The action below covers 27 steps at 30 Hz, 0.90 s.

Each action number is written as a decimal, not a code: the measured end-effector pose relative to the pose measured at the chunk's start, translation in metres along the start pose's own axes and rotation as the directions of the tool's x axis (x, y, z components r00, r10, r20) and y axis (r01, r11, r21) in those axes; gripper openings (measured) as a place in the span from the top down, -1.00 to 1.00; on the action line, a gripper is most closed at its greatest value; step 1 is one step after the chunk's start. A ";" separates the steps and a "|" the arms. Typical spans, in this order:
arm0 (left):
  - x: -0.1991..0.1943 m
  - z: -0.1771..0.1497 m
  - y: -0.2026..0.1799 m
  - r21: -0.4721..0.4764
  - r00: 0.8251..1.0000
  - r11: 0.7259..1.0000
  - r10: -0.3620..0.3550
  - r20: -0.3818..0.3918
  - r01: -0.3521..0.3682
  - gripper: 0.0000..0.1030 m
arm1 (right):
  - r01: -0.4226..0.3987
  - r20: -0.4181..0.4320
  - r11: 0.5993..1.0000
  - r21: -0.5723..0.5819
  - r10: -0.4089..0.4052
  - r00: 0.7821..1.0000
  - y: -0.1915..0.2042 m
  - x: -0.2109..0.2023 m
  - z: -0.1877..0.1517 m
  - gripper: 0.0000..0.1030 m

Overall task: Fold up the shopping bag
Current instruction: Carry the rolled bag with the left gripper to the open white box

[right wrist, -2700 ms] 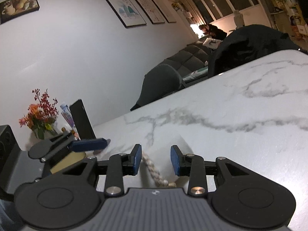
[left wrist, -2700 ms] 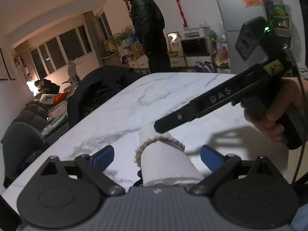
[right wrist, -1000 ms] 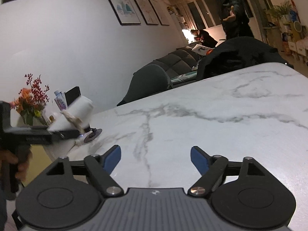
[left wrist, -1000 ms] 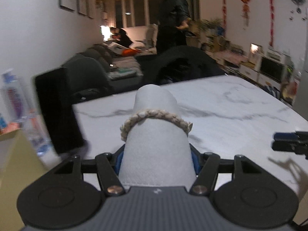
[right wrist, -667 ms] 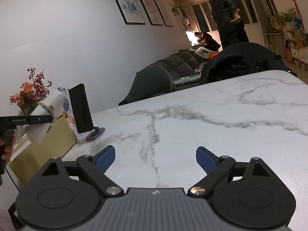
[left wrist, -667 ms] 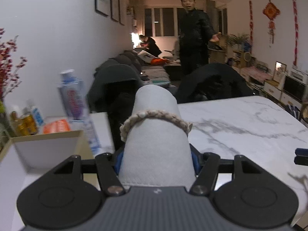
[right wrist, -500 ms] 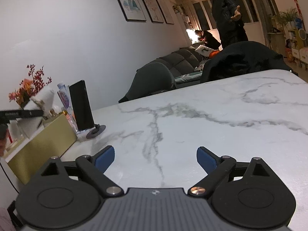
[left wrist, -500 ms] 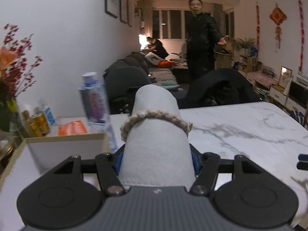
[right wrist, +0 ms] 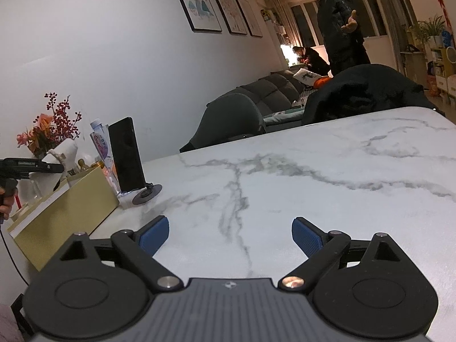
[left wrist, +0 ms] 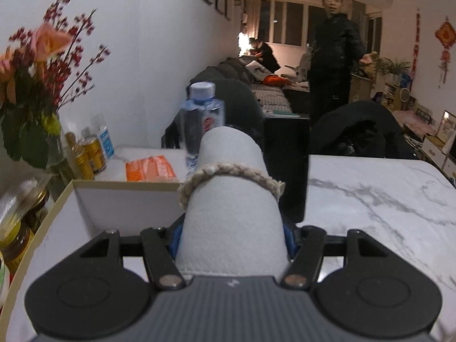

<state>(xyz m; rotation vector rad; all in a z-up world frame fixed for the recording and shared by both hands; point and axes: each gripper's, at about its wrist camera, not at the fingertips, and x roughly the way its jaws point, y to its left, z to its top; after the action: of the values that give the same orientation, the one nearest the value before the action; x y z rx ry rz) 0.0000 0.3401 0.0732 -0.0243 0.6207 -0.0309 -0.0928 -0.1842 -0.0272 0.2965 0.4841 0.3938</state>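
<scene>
Left gripper point(left wrist: 230, 236) clamped on rolled white bag point(left wrist: 232, 199), rope handle point(left wrist: 228, 175) wrapped round it; roll held above open gold-edged box point(left wrist: 68, 199) at table's left edge. Just beyond box: water bottle point(left wrist: 201, 116), orange packet point(left wrist: 149, 168), cans point(left wrist: 91, 154), flowers point(left wrist: 37, 77). Dark phone on stand point(right wrist: 126, 156) right of box. Right gripper point(right wrist: 230, 235) spread wide, nothing between fingers, over bare marble table point(right wrist: 327, 176). Far side: dark chairs, standing person point(right wrist: 339, 25).

Home living rm: sofa point(right wrist: 273, 91), framed pics point(right wrist: 199, 2), marble dining table point(right wrist: 313, 171), flowers point(left wrist: 37, 65).
</scene>
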 end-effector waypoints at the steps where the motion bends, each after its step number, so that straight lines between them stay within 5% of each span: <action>1: 0.004 0.000 0.005 -0.015 1.000 1.000 0.001 -0.007 -0.001 -0.17 | 0.001 -0.001 1.000 0.000 -0.001 1.000 0.000 0.000 0.000 -0.82; 12: 0.048 -0.007 0.049 -0.198 0.986 0.979 -0.078 -0.150 0.047 -0.17 | -0.002 -0.012 1.000 0.003 0.002 1.000 0.000 0.005 0.001 -0.82; 27: 0.053 -0.014 0.064 -0.244 0.985 0.969 -0.067 -0.161 0.026 -0.17 | -0.003 -0.022 1.000 0.008 0.003 1.000 -0.001 0.011 -0.001 -0.82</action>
<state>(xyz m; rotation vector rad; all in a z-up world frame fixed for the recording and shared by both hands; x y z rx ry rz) 0.0364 0.4014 0.0286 -0.2742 0.7903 -0.0030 -0.0838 -0.1797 -0.0323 0.3009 0.5067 0.3987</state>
